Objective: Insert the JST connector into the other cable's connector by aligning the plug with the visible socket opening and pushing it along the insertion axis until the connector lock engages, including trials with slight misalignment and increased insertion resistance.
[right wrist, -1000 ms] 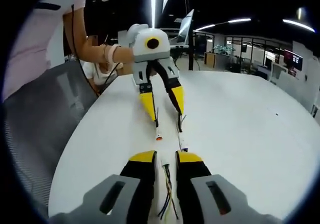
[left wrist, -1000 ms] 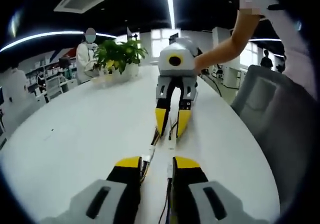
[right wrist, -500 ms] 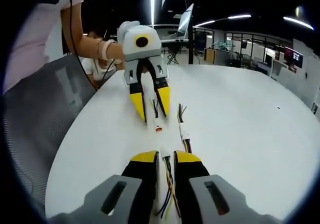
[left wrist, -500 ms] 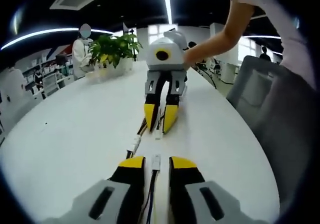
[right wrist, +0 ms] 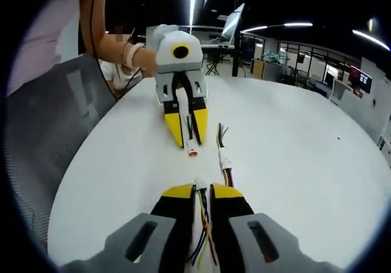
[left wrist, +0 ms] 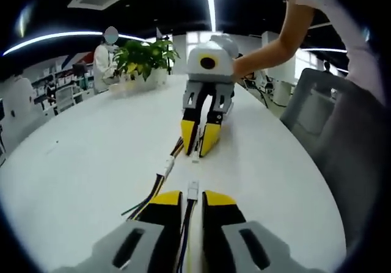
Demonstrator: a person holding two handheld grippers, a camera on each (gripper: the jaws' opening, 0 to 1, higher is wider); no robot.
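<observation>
Jaws of my left gripper [left wrist: 193, 201] were pressed nearly together on a cable whose small white JST plug [left wrist: 193, 188] stuck out just past the yellow tips, its wires running back between the jaws. In the right gripper view that same gripper [right wrist: 187, 140] pointed down toward the bench [right wrist: 293, 157], with the plug end [right wrist: 193, 152] showing white and orange just beyond its tips, close above the surface; I could not tell if it touched.

My right gripper [right wrist: 201, 196] was likewise closed on the other cable, whose white socket connector [right wrist: 201, 182] poked out between the yellow tips, with yellow, dark and red wires trailing back between the jaws. In the left gripper view this gripper [left wrist: 200, 149] faced mine, its tips low over the bench [left wrist: 85, 163] and the socket end [left wrist: 195, 158] just beyond them.

Plug and socket sat nose to nose along roughly one line, near each other but apart, not mated.

A third, loose cable [right wrist: 224, 163] lay flat on the bench just beside the right gripper's tips; in the left gripper view its white connector [left wrist: 165, 167] lay left of my jaws, with wires fanning out behind it.

A potted plant [left wrist: 143, 58] stood at the far end of the bench, a person [left wrist: 105, 62] behind it. A grey chair [right wrist: 55, 126] stood at the bench edge.
</observation>
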